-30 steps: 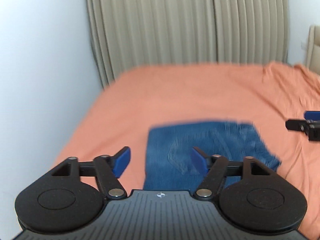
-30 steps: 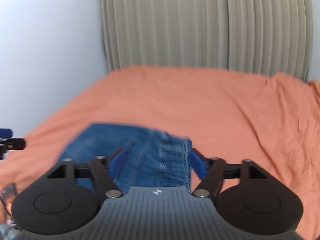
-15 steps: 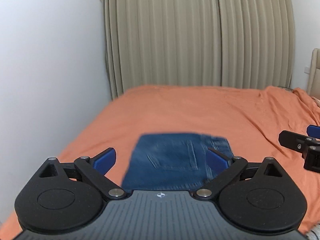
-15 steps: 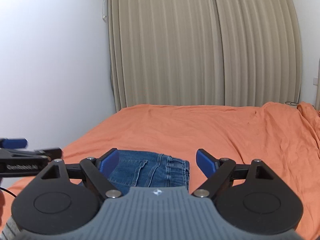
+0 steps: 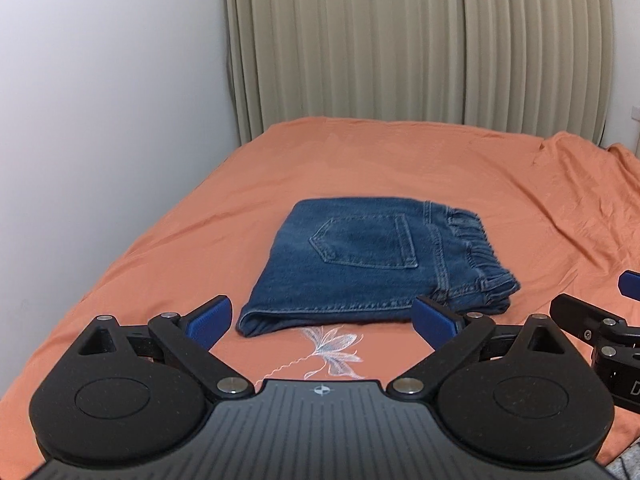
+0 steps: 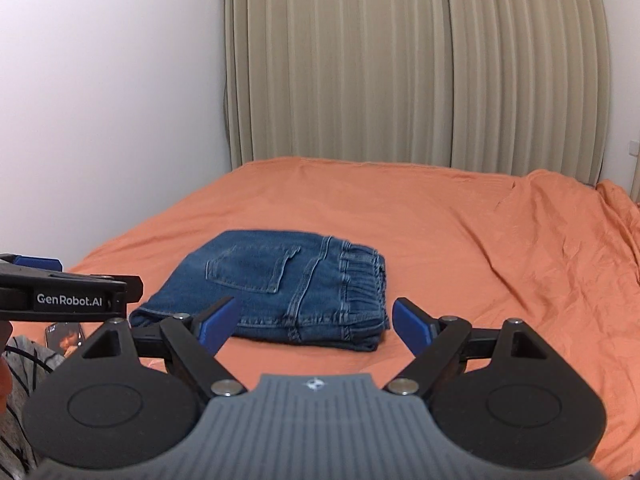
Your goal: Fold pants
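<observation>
Blue denim pants (image 5: 372, 264) lie folded into a compact rectangle on the orange bed (image 5: 400, 160), back pocket up and elastic waistband to the right. In the right wrist view the same pants (image 6: 280, 284) sit just beyond the fingers. My left gripper (image 5: 324, 318) hovers short of the near edge of the pants, open wide, nothing between its blue pads. My right gripper (image 6: 312, 322) is likewise open and empty, pulled back from the fabric. Each gripper shows at the edge of the other's view.
A white wall (image 5: 100, 120) runs along the bed's left side and beige curtains (image 5: 400, 40) hang behind it. The sheet is wrinkled at the right (image 6: 560, 248). A small embroidered flower (image 5: 332, 348) marks the sheet. A phone (image 6: 66, 334) and striped cloth lie at lower left.
Both grippers have drawn back from the pants, which now lie further ahead and whole in view. The left gripper's jaws widened early on. The pants stayed folded on the bed.
</observation>
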`<state>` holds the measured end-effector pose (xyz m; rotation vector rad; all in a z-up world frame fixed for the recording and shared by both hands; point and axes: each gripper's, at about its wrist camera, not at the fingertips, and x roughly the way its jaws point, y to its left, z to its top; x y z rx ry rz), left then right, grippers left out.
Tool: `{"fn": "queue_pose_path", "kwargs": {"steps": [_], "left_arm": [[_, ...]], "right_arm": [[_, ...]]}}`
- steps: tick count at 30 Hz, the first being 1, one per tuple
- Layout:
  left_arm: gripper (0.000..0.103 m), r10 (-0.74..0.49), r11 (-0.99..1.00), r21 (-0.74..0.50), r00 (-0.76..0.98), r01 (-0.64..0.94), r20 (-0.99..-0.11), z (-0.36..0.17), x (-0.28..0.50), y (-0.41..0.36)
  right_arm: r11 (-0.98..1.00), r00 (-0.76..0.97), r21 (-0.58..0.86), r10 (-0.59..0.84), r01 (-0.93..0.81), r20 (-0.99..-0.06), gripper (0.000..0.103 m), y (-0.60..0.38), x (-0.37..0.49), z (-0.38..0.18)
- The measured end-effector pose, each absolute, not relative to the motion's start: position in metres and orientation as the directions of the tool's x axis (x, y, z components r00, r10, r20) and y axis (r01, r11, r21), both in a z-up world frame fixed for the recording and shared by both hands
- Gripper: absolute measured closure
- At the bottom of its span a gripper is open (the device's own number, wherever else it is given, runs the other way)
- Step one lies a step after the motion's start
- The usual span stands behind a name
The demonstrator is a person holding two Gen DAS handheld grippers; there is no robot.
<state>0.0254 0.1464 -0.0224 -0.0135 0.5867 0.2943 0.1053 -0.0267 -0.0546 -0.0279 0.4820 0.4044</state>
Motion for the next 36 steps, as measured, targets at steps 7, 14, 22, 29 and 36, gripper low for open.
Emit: {"fn": "queue_pose_path", "kwargs": {"steps": [7,14,22,29,36], "left_arm": [[0.000,0.278,0.955,0.090,0.752,-0.282,-0.598,-0.040,0.035,0.149],[0.000,0.269,0.959,0.099,0.742,-0.266,-0.614,-0.044,0.040,0.147],[0.000,0.260,0.962,0.091,0.749,-0.259,-0.609,-0.038,0.039,0.146],[0.000,0.259,0.962,0.097,0.754,-0.254,-0.603,-0.034,0.037,0.143],[0.000,0.266,0.961,0.103,0.758,-0.256,-0.596,-0.031,0.037,0.140]], "right_arm": [[0.924,0.776,0.080,0.360,-0.375,-0.518,0.022,-0.018,0.125,-0.074],[0.929,0.780,0.096,0.353,-0.357,-0.518,0.022,-0.023,0.129,-0.077],[0.924,0.788,0.089,0.365,-0.372,-0.497,0.022,-0.021,0.126,-0.071],[0.923,0.791,0.092,0.369,-0.374,-0.488,0.022,-0.024,0.123,-0.070],[0.923,0.795,0.099,0.372,-0.373,-0.479,0.022,-0.027,0.122,-0.068]]}}
